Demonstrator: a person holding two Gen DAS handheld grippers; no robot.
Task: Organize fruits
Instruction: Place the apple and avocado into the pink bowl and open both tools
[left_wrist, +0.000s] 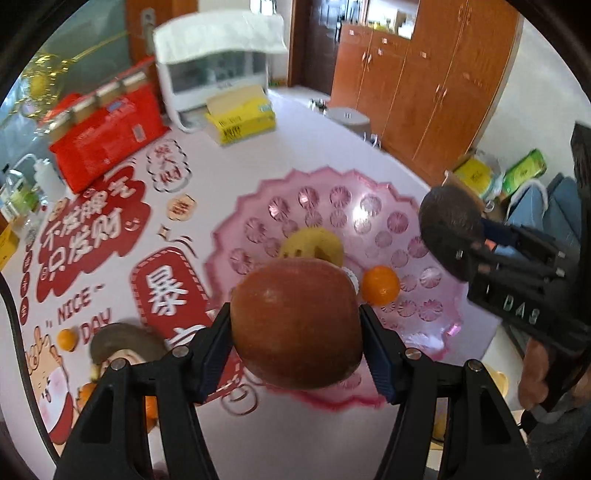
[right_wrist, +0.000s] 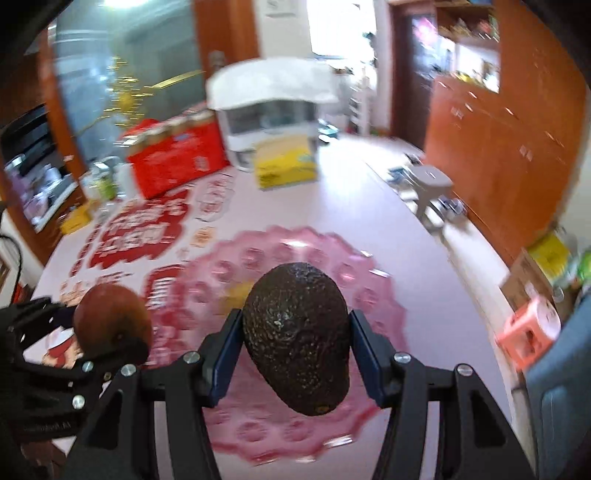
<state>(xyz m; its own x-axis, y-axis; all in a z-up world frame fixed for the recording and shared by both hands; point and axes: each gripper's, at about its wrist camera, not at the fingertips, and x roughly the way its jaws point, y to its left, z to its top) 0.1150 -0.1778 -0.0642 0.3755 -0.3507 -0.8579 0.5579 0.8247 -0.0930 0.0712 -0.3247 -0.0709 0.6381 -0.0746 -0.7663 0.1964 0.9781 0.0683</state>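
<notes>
Left tool (left_wrist: 295, 325) clamped on a red-brown apple (left_wrist: 295, 323), pads pressed to both flanks, held above the near rim of the pink scalloped glass plate (left_wrist: 424, 229). Right tool (right_wrist: 295, 339) clamped on a dark, pebbly avocado (right_wrist: 297, 336) — stem end up, narrow end hanging low — also held above that plate (right_wrist: 373, 295). Same avocado (left_wrist: 452, 230) seen from the left wrist camera, raised beside the plate's right edge; same apple (right_wrist: 112, 319) seen from the right wrist camera, left of the plate. On the plate: a yellow fruit (left_wrist: 312, 245), kind unclear, and a small orange (left_wrist: 380, 285) just right of the apple. Left of the plate, on the surface (left_wrist: 295, 122) with its red printed cloth: another small orange (left_wrist: 67, 339) and a blurred brown round thing (left_wrist: 125, 341). Beyond the plate — a yellow box (left_wrist: 240, 114), a red package (left_wrist: 107, 136), a white appliance (left_wrist: 218, 66).
</notes>
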